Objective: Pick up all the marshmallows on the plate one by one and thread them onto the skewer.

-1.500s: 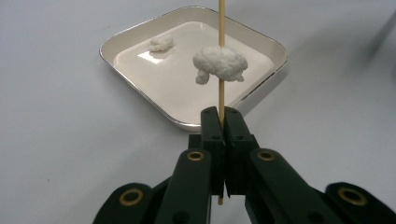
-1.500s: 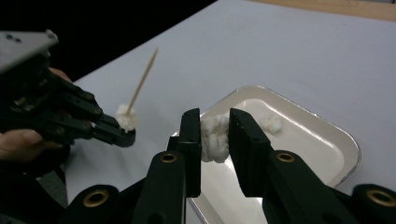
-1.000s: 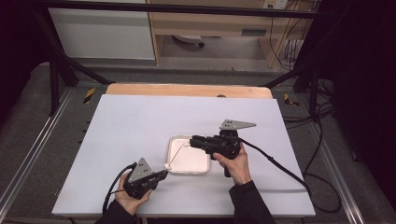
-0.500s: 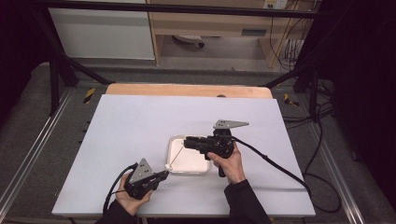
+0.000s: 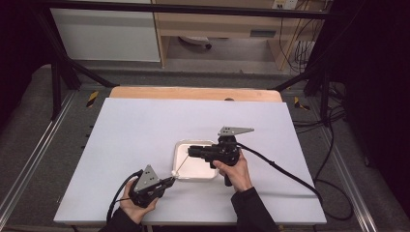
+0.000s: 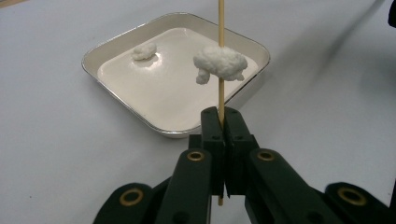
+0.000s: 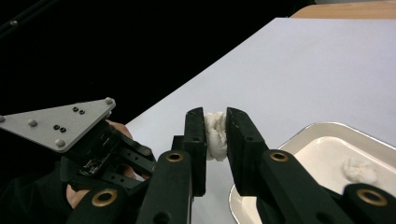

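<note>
One camera overhead, two close on claws, all sharing the tray [image 5: 180, 146].

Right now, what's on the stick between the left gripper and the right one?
One white lump is speared on the stick, just past the left gripper, in its view. The right gripper pinches another lump.

Counted: one white square tray [image 6: 116, 46]. One thin wooden skewer [image 6: 220, 28]. Three white fluffy lumps: one on skewer [image 6: 220, 63], one in tray [image 6: 144, 51], one between right gripper [image 7: 215, 128] jaws [image 7: 215, 135]. Two grippers, second one left [image 6: 221, 121].
</note>
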A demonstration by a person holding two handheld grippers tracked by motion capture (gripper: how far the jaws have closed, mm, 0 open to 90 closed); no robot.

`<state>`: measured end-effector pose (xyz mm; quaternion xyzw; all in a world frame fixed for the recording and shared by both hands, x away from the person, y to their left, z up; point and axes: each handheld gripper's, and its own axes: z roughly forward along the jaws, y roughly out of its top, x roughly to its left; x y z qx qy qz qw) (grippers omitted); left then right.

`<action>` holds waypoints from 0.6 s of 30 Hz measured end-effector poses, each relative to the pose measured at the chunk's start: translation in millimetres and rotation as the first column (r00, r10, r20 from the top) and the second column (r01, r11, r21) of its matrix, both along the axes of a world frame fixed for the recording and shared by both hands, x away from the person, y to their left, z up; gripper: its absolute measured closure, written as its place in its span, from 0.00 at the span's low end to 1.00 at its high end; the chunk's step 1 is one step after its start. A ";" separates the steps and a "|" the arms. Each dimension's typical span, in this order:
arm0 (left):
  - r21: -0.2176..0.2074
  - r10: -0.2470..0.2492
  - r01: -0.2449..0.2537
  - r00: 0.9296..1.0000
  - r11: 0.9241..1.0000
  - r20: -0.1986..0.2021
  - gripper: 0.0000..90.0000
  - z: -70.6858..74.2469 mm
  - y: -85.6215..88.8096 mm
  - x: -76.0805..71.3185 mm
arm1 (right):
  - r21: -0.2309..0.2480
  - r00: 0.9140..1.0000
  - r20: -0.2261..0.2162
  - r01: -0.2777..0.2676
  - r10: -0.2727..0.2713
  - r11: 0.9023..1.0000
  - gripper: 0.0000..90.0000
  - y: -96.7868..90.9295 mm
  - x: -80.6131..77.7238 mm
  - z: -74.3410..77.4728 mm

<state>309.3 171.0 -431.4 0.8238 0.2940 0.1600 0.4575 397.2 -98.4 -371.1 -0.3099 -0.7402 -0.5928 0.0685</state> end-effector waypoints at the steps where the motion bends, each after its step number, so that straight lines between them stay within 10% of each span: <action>1: -0.013 0.002 -0.002 1.000 1.000 -0.007 0.99 -0.3 0.3 0.2 | 0.001 1.000 0.000 0.000 0.000 1.000 0.89 0.5 -0.3 -0.6; 18: -0.061 0.039 -0.041 0.999 0.997 -0.035 0.99 -1.0 0.3 -0.1 | 0.037 0.999 0.034 0.019 -0.021 0.999 0.92 10.0 -7.2 -11.4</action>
